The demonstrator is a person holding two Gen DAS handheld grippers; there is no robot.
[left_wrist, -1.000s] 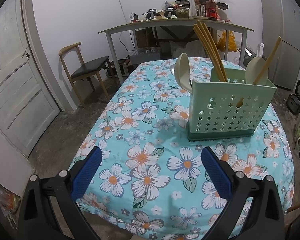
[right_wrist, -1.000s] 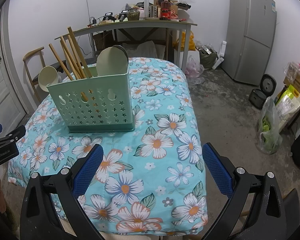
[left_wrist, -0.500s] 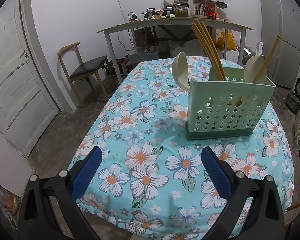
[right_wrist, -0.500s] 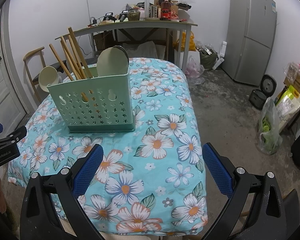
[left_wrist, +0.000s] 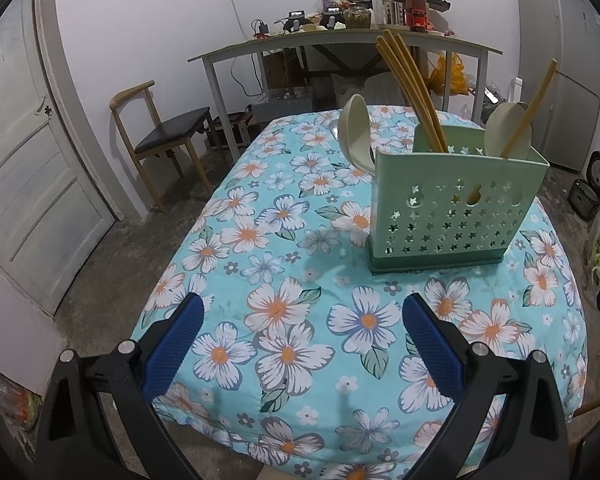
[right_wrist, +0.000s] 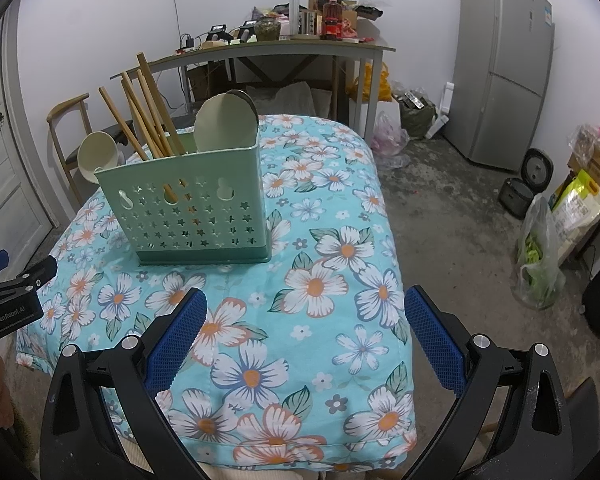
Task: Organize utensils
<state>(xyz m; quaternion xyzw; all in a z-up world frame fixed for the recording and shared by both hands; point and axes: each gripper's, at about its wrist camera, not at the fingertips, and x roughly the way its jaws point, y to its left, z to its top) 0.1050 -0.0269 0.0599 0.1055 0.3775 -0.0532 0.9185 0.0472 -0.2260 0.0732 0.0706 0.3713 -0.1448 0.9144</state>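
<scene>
The left gripper hangs over the near edge of the table, jaws spread wide and holding nothing. The right gripper does the same over the table's near right corner, its jaws equally wide and empty.

A green caddy stands upright on the floral cloth, well apart from both grippers. In the left wrist view it sits at about 1 o'clock from the jaws, beyond the right finger; in the right wrist view it sits at about 11 o'clock, beyond the left finger. Neither pair of jaws surrounds it.

The caddy holds the utensils. A bundle of chopsticks leans out of its middle section, and 1 more chopstick slants from the right end in the left wrist view. A pale spoon sticks out past the caddy's left end, bowl up, and another spoon stands at the opposite end with a darker one just behind it.

In the right wrist view, part of the left gripper shows at 9 o'clock, beside the table's edge.
</scene>
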